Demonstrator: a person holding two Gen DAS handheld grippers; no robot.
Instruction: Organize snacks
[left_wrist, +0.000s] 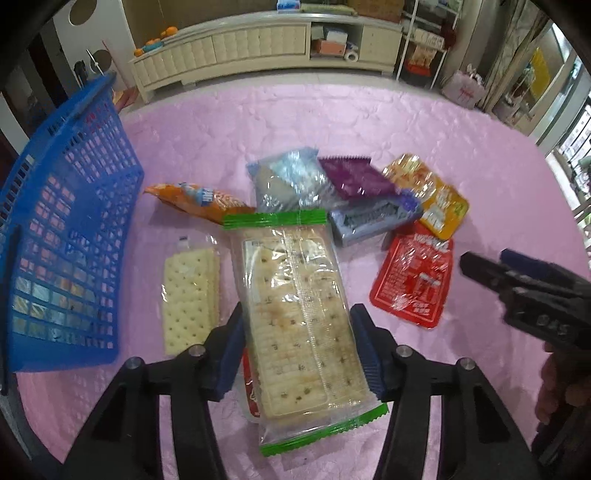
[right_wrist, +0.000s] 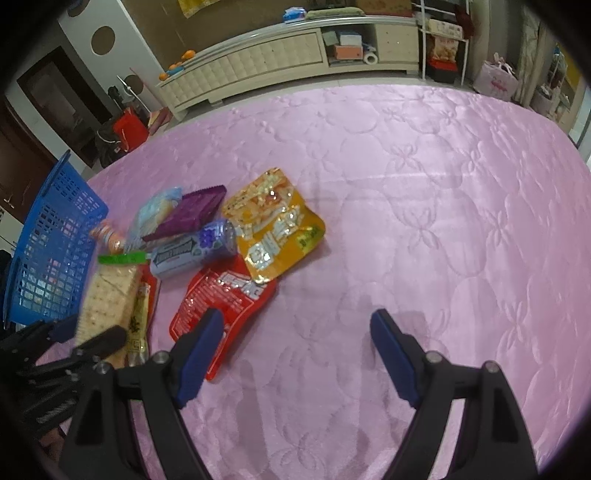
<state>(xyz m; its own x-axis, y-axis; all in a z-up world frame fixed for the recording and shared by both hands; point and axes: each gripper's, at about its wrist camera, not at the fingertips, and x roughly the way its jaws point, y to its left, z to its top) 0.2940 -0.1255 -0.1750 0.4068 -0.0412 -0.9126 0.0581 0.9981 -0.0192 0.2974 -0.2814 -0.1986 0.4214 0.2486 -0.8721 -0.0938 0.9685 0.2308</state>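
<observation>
Red packet (left_wrist: 248, 387) mostly hidden under cracker pack (left_wrist: 295, 314), basket (left_wrist: 62, 229) cut by frame edge, wrapper print unreadable

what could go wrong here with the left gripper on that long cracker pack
1. The left gripper pinches the long green-edged clear cracker pack by its sides; squeezing harder could crack the crackers.
2. The grip sits toward the near end, so the far end may sag or slip when lifted.
3. A red packet lies partly under the pack and could be dragged along toward the blue plastic basket.
</observation>
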